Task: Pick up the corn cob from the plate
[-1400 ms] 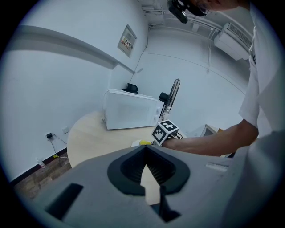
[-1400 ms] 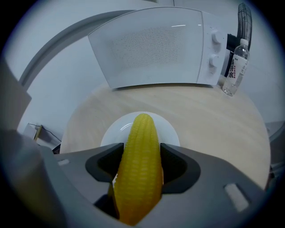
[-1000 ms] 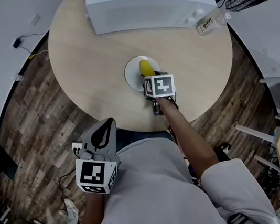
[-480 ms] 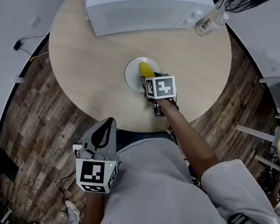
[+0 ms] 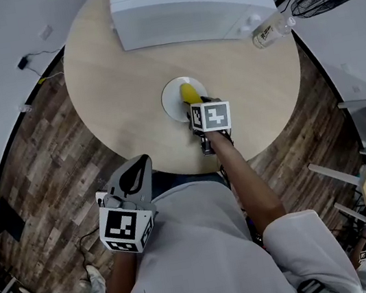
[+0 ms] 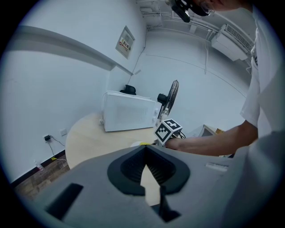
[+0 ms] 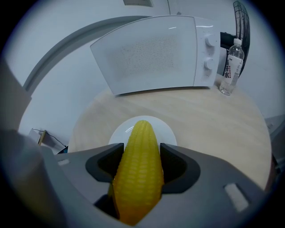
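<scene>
Light: I saw bright, even room light | Shadows: faint on desk (image 5: 108, 71) | Lens: gripper views bulged, corners were black | Focus: corn cob (image 7: 138, 173) looked soft close-up

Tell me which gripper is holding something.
The right gripper: its jaws clamp the corn cob over the white plate; the left gripper is shut on nothing.

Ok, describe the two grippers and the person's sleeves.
The left gripper and right gripper are grey plastic, their jaws lined with black ribbed pads. Each carries a white cube with black square markers. The person wears a white short-sleeved T-shirt.
</scene>
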Demonstrator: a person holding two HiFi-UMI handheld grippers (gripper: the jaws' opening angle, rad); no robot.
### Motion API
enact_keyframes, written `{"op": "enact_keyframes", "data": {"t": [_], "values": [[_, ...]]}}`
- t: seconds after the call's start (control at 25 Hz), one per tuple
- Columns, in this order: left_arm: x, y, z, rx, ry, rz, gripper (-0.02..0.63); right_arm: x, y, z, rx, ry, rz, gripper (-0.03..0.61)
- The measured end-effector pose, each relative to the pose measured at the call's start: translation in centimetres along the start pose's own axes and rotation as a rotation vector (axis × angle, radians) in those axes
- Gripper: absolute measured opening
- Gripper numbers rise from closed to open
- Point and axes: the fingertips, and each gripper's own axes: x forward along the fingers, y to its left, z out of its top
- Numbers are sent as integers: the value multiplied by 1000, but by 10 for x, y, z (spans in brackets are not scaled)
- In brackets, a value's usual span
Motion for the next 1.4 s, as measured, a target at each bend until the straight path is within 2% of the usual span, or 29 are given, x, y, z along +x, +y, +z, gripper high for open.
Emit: {"op": "enact_keyframes", "data": {"t": [1.4], "values": [[1,-2,7,12,-24,-31,-9,-46,6,16,63,-127,76,270]]}}
